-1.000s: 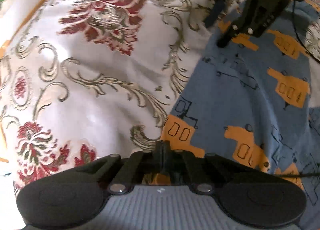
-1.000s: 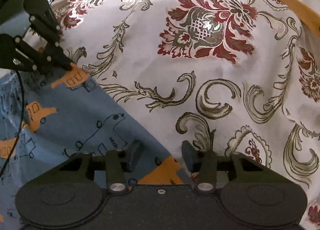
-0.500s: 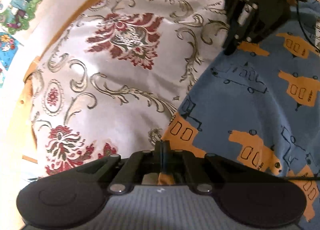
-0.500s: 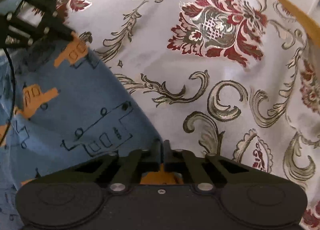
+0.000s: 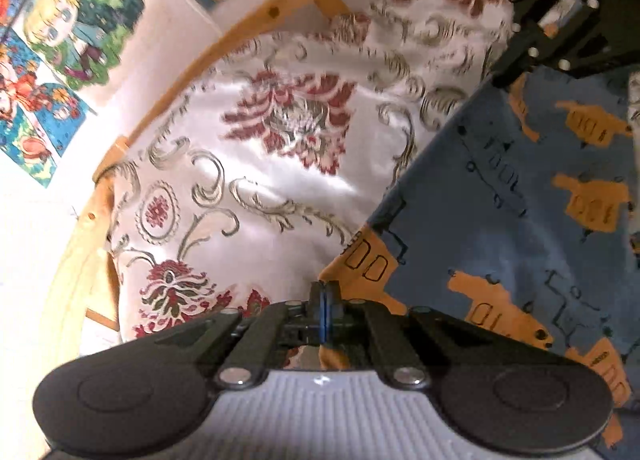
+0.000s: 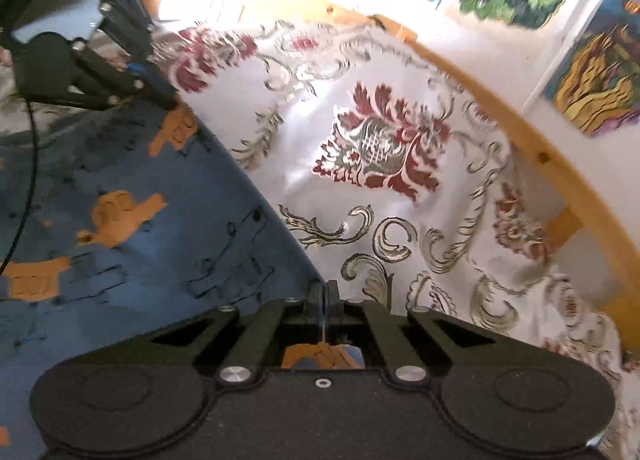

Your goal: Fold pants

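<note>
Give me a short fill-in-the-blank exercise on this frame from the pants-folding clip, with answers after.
1. Both claws, left claw and right claw, are shut on the edge of the ____.
2. The pants are blue with ____ vehicle shapes.
3. The pants lie on a white bedspread patterned with dark ____ flowers.
4. The posters hang on the ____ beyond the wooden bed frame.

Answers: pants; orange; red; wall

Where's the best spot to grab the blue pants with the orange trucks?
At the corners of the pants' straight end edge. It lies flat and open on the bedspread, so slide in low from that side. Both the left gripper and right gripper have their jaws shut there.
</note>
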Motion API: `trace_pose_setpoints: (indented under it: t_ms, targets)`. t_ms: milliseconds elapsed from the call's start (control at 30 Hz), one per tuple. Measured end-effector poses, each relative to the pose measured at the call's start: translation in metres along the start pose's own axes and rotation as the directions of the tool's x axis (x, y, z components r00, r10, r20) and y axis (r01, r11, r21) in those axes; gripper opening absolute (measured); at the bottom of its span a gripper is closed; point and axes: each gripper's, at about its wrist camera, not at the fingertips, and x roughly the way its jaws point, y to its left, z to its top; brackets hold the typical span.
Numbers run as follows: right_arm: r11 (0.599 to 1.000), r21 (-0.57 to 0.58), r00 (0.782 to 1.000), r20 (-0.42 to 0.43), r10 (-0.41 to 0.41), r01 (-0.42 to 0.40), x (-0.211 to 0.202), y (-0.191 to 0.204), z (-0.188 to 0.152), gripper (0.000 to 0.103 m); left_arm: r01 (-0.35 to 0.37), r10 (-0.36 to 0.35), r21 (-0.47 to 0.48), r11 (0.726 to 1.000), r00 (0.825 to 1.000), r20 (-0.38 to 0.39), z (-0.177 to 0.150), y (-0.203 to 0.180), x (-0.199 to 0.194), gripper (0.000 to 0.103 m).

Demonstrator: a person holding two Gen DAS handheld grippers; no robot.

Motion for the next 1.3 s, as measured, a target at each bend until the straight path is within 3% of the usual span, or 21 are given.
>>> trace_pose_setpoints:
  t_ms: [233, 467, 800, 967, 1100, 1133, 1233, 1300]
  targets:
    - [0.996, -0.058, 0.997, 0.038, -0.067, 0.069, -0.088, 0.057, -0.011, 0.000, -0.018, 0.019, -0.005, 1.000, 0.990, 0.137, -0.019, -0.023, -0.059, 0.001]
    - [0.964, -0.187, 0.982, 0.051, -0.183, 0.189, -0.143, 0.153, -0.034, 0.000, -0.053, 0.046, 0.031, 0.998, 0.979, 0.196, -0.052, -0.059, -0.105, 0.001]
    - [0.980, -0.129, 0.988, -0.030, -0.154, 0.149, -0.161, 0.258, -0.074, 0.000, -0.047, 0.019, 0.185, 0.982, 0.989, 0.150, -0.109, -0.120, -0.130, 0.001]
    - [0.989, -0.090, 0.990, -0.062, -0.127, 0.121, -0.150, 0.283, -0.085, 0.000, -0.036, 0.010, 0.250, 0.968, 0.994, 0.107, -0.135, -0.142, -0.126, 0.001]
    - [0.982, -0.146, 0.989, -0.065, -0.134, 0.123, -0.144, 0.300, -0.090, 0.000, -0.066, 0.031, 0.318, 0.946, 0.993, 0.114, -0.148, -0.153, -0.125, 0.001]
    - [0.982, -0.145, 0.989, -0.066, -0.134, 0.124, -0.143, 0.300, -0.091, 0.001, -0.066, 0.031, 0.321, 0.945, 0.993, 0.112, -0.148, -0.154, -0.124, 0.002]
    - [0.978, -0.169, 0.989, -0.061, -0.137, 0.125, -0.143, 0.304, -0.092, 0.017, -0.067, 0.034, 0.314, 0.947, 0.993, 0.111, -0.148, -0.154, -0.124, 0.008]
    - [0.972, -0.190, 0.987, -0.054, -0.149, 0.136, -0.145, 0.307, -0.093, 0.018, -0.068, 0.032, 0.316, 0.946, 0.993, 0.116, -0.147, -0.154, -0.124, 0.012]
